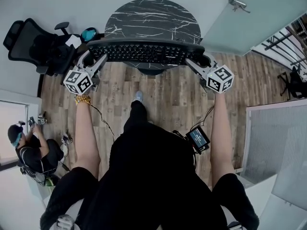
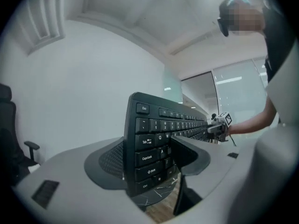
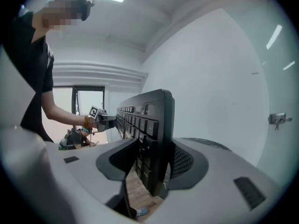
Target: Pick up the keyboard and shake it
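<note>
2 grippers, 1 keyboard. The left gripper is clamped on the left end of the keyboard and the right gripper on its right end. The keyboard hangs in the air between them, keys toward the holder. Near left, 1 person sits on the wood floor. Farther left is 1 black office chair. Just behind the keyboard is 1 round dark marble table. White walls; glass door far right.
</note>
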Available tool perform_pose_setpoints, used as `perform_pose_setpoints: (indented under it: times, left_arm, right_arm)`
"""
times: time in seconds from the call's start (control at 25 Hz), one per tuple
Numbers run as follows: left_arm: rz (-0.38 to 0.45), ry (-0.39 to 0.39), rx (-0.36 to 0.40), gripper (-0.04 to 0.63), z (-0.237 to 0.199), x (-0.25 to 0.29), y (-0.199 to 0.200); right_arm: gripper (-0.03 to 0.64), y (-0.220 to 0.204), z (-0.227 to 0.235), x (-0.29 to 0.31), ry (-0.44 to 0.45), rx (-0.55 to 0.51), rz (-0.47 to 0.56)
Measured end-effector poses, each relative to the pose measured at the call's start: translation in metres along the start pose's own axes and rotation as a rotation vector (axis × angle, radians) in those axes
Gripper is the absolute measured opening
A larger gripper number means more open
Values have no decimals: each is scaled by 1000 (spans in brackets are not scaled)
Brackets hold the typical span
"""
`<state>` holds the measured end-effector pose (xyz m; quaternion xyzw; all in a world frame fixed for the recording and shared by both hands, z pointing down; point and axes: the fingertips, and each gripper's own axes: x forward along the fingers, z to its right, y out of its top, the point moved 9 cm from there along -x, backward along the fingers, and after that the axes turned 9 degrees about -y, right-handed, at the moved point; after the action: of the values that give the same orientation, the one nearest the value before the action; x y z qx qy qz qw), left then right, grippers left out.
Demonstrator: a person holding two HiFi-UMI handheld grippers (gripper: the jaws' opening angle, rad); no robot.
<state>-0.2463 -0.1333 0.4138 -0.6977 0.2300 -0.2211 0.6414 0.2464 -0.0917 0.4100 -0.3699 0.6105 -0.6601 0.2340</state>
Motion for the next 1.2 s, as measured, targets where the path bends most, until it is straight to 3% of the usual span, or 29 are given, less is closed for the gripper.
perform_pose_setpoints:
  times: [0.2,0.36,0.64,0.88,1.2]
  left_arm:
    - [32,-13,-164,298,-8,1,-5]
    - [120,-14,-320,290,-10,2,-7]
    - [45,-9,-278,290,-5,12,-3]
    - [38,-16,-255,290,-2,5,-18]
    - [-27,20,-336,290,-4,3,-45]
  right_arm:
    - [196,-5,5,4,82,190,26]
    - [178,2,9,4,142,439,151]
    - [183,2,16,2,90,370,106]
    - [184,-24,4,0,70,405,103]
    - [186,-47,5,10,64,472,4]
